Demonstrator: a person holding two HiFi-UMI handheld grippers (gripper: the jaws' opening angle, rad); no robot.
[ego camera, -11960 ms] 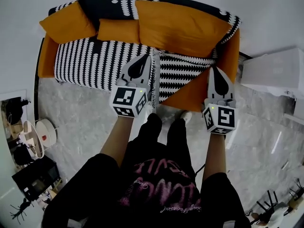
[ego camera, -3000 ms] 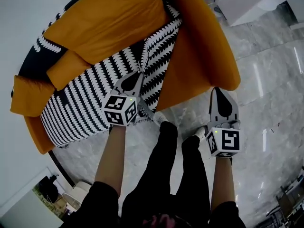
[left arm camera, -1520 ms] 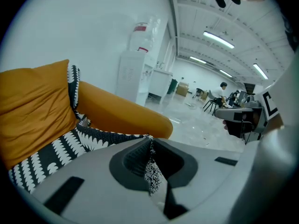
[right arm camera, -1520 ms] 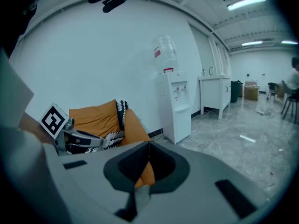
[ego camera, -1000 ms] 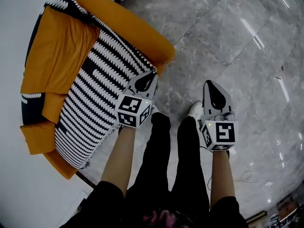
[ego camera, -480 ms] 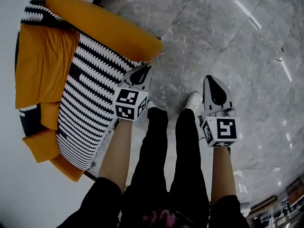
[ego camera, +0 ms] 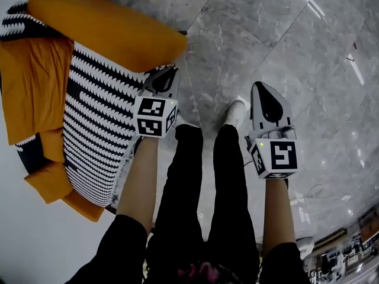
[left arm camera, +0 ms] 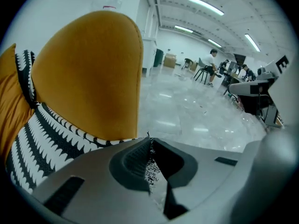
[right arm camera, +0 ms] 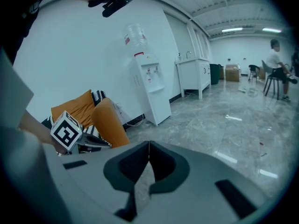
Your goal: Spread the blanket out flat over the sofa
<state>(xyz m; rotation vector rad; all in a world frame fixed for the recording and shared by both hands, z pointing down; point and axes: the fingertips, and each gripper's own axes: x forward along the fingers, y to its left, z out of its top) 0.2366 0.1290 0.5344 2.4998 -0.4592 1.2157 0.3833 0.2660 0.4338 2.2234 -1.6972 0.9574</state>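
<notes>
Gripping edge of blk/wht blanket [ego camera: 95, 117] w/ L tongs [ego camera: 164, 74], clenched on the fabric, at front corner of orange sofa [ego camera: 112, 31] by its arm. Holding R tongs [ego camera: 260, 89] pressed together, nothing betw., over grey floor [ego camera: 284, 34]. Farther: blanket across seat, up to orange cushions [ego camera: 32, 81].
</notes>
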